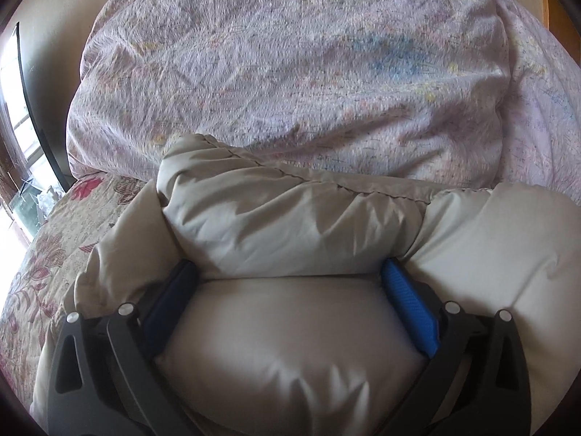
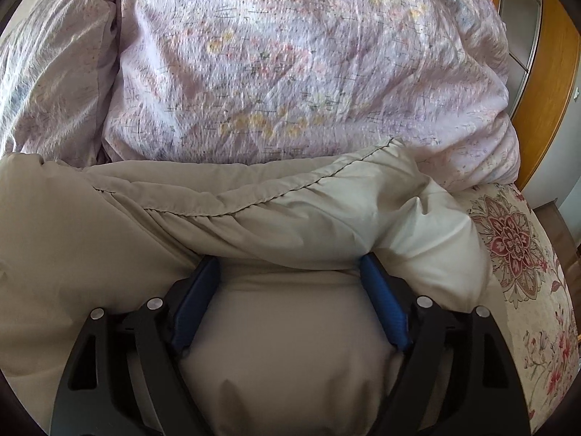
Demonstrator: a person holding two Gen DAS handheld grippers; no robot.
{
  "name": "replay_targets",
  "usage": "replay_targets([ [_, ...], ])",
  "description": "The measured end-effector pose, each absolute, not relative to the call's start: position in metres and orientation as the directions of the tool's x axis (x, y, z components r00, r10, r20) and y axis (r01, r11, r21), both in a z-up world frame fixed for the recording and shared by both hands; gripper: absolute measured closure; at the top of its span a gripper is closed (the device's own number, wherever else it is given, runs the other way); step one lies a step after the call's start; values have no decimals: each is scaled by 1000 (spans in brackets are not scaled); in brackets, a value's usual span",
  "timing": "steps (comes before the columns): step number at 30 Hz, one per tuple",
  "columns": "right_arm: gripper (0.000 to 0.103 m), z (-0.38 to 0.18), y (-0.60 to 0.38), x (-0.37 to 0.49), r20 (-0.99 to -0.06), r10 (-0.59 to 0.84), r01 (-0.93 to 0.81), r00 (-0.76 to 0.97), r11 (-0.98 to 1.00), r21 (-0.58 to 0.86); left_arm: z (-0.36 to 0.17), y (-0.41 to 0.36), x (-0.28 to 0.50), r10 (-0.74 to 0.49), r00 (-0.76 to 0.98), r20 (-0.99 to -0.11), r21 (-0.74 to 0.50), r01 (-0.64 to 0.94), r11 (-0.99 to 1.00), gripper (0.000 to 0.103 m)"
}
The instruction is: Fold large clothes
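Note:
A puffy beige padded garment (image 1: 290, 218) lies folded on the bed, its stitched hem running across the top; it also fills the lower right wrist view (image 2: 254, 210). My left gripper (image 1: 290, 272) has its blue pads (image 1: 406, 298) spread wide, with a thick bulge of the beige garment between them. My right gripper (image 2: 288, 265) stands the same way, blue pads (image 2: 381, 301) wide apart around a bulge of the garment. The fingertips of both are buried under the folded layer.
A crumpled lilac floral duvet (image 1: 290, 65) is heaped right behind the garment, also in the right wrist view (image 2: 290, 65). A floral bedspread (image 1: 40, 272) covers the bed, shown at the right too (image 2: 526, 272). A window is at far left (image 1: 18, 109), a wooden door frame at far right (image 2: 544, 72).

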State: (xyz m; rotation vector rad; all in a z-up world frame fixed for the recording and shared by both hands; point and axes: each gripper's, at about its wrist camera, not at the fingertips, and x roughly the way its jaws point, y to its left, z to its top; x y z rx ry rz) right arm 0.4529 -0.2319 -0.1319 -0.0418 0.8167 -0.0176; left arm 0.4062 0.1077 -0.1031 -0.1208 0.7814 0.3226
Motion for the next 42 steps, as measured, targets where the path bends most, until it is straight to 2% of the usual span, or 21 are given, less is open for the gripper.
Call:
replay_targets([
  [10, 19, -139, -228, 462, -736, -56, 5, 674, 997, -71, -113, 113, 419, 230, 653, -722, -2, -335, 942, 2],
  [14, 19, -135, -232, 459, -744, -50, -1, 666, 998, -69, -105, 107, 412, 280, 628, -726, 57, -351, 935, 2],
  [17, 20, -116, -247, 444, -727, -17, -6, 687, 1000, -28, -88, 104, 395, 296, 652, -698, 94, -327, 940, 2],
  [21, 20, -100, -274, 449, -724, -30, 50, 689, 999, 7, -66, 117, 386, 324, 663, -675, 101, -353, 930, 2],
  [24, 20, -104, -285, 456, -737, -49, 81, 674, 997, 7, -62, 128, 388, 391, 649, -653, 150, -396, 906, 2],
  [27, 19, -118, -281, 462, -740, -84, 82, 667, 996, -40, -74, 142, 396, 421, 609, -672, 171, -425, 889, 2],
  [33, 17, -130, -281, 459, -740, -75, 86, 668, 996, -23, -96, 167, 398, 370, 590, -718, 77, -460, 884, 2],
  [42, 12, -144, -296, 478, -765, -54, 82, 642, 997, -1, -110, 168, 408, 371, 567, -736, 88, -463, 882, 2],
])
